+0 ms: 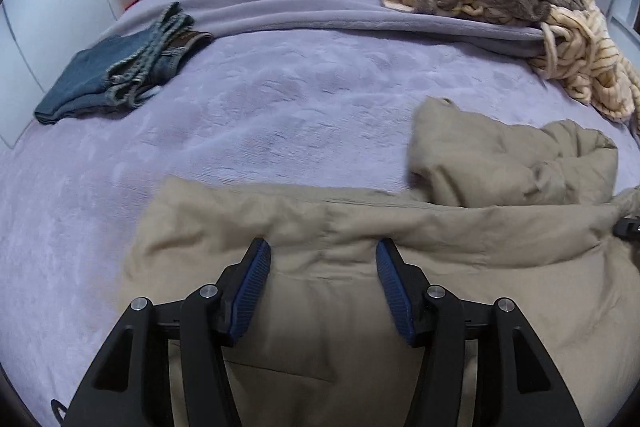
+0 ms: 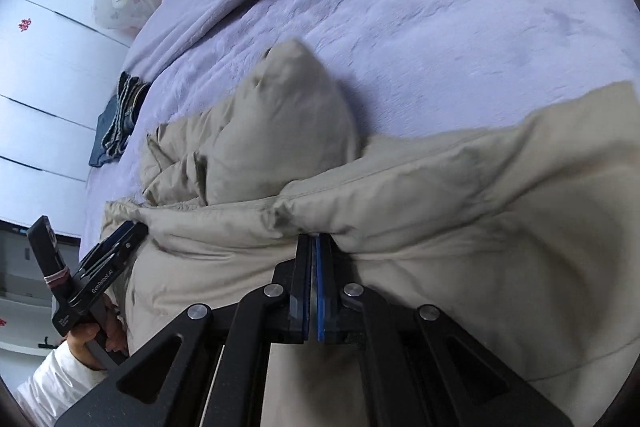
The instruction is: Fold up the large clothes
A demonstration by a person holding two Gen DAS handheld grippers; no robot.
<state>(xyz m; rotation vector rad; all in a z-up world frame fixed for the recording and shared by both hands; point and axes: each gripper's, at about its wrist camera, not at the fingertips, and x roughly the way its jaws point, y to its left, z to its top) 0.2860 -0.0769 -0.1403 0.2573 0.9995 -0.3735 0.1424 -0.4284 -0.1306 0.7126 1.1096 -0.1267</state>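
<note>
Right gripper (image 2: 316, 247): jaws together, clamped on a ridge of the beige padded coat (image 2: 460, 227) right at the fingertips; cloth bunches up and over the pad tips.
Left gripper (image 1: 322, 251): jaws apart, hanging over the coat's fold edge; cloth lies under and between the fingers, pads not pressing it as far as I can see.
Left gripper from the right wrist view (image 2: 120, 239): off to the left of the right gripper, at the far end of the same ridge, held in a hand (image 2: 96, 339) with a white sleeve.
Coat, place: spread on the lilac bed cover (image 1: 260, 115), directly below both grippers; a puffed sleeve or hood section (image 1: 500, 159) lies ahead and right of the left gripper.
Coat, handling (judgement): soft, quilted, bulky but probably light; springs back, so folds want pressing down. Shell looks smooth, may slip from a shallow pinch.
Where to hold (judgement): deep bite on a seam or the folded edge, both ends of the ridge, so it lifts evenly.
Other items: folded jeans (image 1: 120, 67) well ahead to the left; knit blanket (image 1: 560, 43) far ahead to the right, both apart from the coat.
</note>
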